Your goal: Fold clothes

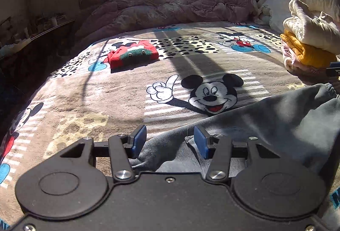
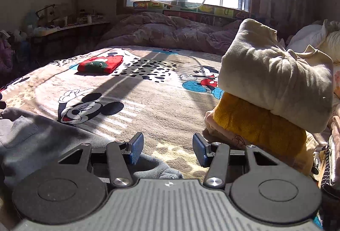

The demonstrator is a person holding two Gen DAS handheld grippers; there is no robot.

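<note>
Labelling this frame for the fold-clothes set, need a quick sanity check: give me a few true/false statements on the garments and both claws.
1. Both claws stand open with nothing pinched. True: the left claw has grey cloth under it but its pads do not press on it; the right claw is over bare blanket.
2. The grey garment is neatly folded. False: it lies loose and rumpled.
3. A folded red and green sweater lies alone, far up the bed. True.
4. In the pile, the yellow garment sits on top of the cream one. False: cream is on top.
5. The Mickey blanket is plain. False: cartoon print.
</note>
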